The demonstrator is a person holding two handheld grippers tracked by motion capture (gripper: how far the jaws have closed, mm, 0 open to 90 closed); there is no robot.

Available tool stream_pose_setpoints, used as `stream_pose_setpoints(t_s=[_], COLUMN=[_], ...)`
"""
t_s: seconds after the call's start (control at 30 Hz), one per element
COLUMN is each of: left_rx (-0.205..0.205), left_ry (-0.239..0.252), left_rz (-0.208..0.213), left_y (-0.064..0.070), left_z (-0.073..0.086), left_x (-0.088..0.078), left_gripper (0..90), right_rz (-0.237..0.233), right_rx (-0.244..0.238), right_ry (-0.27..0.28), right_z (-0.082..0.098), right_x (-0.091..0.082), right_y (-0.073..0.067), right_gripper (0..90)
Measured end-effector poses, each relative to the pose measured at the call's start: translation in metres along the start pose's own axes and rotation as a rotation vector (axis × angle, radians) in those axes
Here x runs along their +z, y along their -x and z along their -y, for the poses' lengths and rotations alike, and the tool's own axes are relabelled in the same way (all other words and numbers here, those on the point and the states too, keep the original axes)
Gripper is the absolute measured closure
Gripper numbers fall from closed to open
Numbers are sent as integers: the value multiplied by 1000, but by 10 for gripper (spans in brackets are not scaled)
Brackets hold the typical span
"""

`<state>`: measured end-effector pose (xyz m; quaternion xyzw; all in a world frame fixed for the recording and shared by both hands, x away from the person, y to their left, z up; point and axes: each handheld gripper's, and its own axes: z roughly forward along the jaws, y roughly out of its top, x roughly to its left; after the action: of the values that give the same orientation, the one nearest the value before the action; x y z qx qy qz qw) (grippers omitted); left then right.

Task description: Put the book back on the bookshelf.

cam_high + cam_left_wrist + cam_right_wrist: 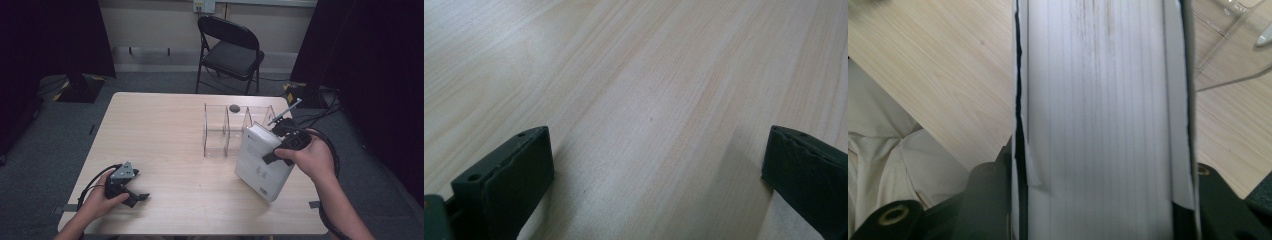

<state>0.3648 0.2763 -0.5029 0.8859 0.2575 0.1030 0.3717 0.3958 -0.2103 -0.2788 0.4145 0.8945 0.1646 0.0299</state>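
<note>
Pale wood grain is running under the left gripper [131,192], which is resting at the lower left of the high view with its jaws standing wide apart and nothing between them; in its own view only bare table [649,85] is lying ahead. At the lower right of the high view, the right gripper [280,147] is clamping a thick white book [262,160] across its cover and back, and in the right gripper view the page block [1103,115] is standing between the two black jaws, pressed on both sides. The book is tilting, its lower corner seeming to touch the table, its top leaning toward the clear rack [225,130] just behind it at centre right. Judging from this, the heavy book could be pivoting or slipping in a grip held near one edge, and its upper corner could be knocking a thin rack divider instead of entering a slot. Farther back, a black chair [230,50] is standing at the top centre.
</note>
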Motion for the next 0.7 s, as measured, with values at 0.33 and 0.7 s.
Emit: stream_pose_setpoints(t_s=[0.33, 0.7], left_rx=[3, 2], left_ry=[2, 2], left_rz=[4, 5], left_y=[0, -1], left_z=[-1, -1], left_x=[1, 1], left_gripper=[0, 0], right_rz=[6, -1], right_rx=[22, 49], right_ry=[8, 15], right_z=[10, 21], right_x=[-7, -11], right_y=[9, 16], right_gripper=[522, 523])
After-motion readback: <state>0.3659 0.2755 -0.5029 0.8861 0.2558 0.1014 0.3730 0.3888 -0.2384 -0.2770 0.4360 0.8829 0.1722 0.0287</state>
